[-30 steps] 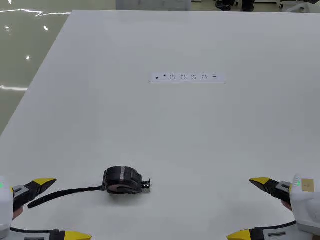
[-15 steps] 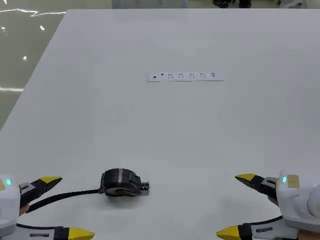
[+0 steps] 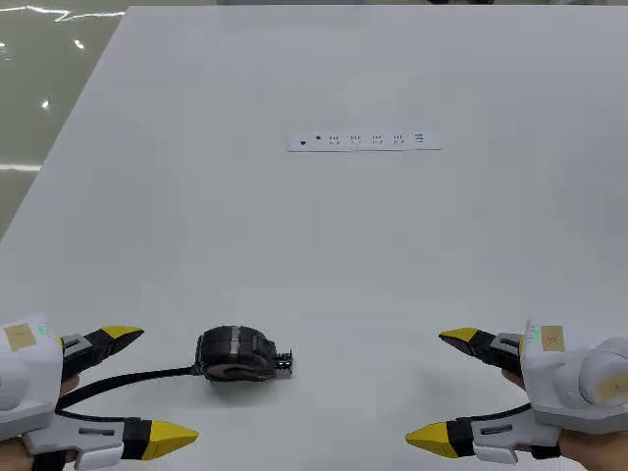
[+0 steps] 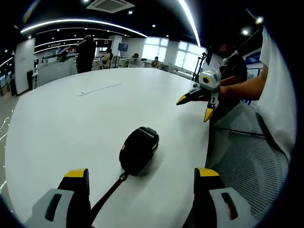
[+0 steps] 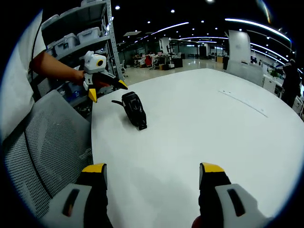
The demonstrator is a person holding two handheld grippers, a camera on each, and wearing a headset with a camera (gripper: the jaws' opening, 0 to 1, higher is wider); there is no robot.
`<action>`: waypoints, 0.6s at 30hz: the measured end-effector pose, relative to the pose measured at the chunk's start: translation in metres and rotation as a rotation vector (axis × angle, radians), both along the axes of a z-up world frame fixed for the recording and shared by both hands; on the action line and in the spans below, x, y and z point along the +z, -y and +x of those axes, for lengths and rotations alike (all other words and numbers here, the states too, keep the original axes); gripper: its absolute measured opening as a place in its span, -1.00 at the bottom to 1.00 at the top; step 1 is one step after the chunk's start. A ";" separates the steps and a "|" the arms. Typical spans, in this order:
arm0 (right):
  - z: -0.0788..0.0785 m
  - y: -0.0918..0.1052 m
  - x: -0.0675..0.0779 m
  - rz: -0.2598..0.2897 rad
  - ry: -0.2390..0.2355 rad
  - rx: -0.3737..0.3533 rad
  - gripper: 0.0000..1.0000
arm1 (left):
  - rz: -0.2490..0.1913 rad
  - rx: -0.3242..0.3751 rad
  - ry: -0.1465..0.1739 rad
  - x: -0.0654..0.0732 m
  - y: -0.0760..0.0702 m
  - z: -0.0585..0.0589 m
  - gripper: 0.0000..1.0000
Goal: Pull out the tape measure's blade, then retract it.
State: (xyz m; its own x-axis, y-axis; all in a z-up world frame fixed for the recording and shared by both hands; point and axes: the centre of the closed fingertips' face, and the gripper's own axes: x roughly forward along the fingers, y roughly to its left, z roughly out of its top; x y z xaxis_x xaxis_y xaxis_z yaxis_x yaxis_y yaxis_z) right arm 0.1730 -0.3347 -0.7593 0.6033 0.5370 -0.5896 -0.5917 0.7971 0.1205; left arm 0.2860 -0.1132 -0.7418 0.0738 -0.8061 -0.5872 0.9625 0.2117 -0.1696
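Your left gripper [image 3: 159, 383] is down at the near left, jaws spread wide, yellow tips aimed in toward the right. Your right gripper [image 3: 430, 388] mirrors it at the near right, just as wide, tips aimed left. Neither's got anything between the jaws. Your left forearm [image 5: 52, 66] and right forearm [image 4: 242, 88] are bare.

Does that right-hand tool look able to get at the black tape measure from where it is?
Probably yes: the right tool is open, with bare table between it and the tape measure.
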 end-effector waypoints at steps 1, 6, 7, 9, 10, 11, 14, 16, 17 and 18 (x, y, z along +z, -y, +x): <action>0.001 -0.001 -0.001 0.002 0.001 0.001 0.59 | -0.003 -0.004 0.004 0.000 0.002 0.001 0.75; 0.008 -0.005 0.000 0.010 0.027 0.011 0.47 | -0.021 -0.018 -0.002 -0.002 0.012 0.005 0.66; 0.009 -0.005 0.001 0.007 0.033 0.012 0.41 | -0.019 -0.025 0.001 -0.004 0.013 0.006 0.65; 0.012 -0.007 0.000 0.012 0.032 0.015 0.40 | -0.019 -0.035 0.003 -0.007 0.016 0.007 0.64; 0.013 -0.008 0.001 0.015 0.032 0.016 0.39 | -0.016 -0.038 0.001 -0.009 0.017 0.008 0.63; 0.015 -0.008 0.001 0.015 0.036 0.017 0.38 | -0.012 -0.046 0.004 -0.011 0.018 0.008 0.63; 0.018 -0.008 0.000 0.017 0.035 0.019 0.37 | -0.005 -0.062 -0.002 -0.016 0.021 0.010 0.60; 0.020 -0.007 -0.001 0.018 0.035 0.019 0.37 | 0.003 -0.076 0.003 -0.019 0.024 0.011 0.57; 0.021 -0.007 -0.001 0.019 0.034 0.019 0.37 | 0.006 -0.084 0.000 -0.020 0.025 0.011 0.55; 0.021 -0.007 -0.001 0.020 0.032 0.019 0.37 | 0.009 -0.090 0.001 -0.021 0.026 0.011 0.51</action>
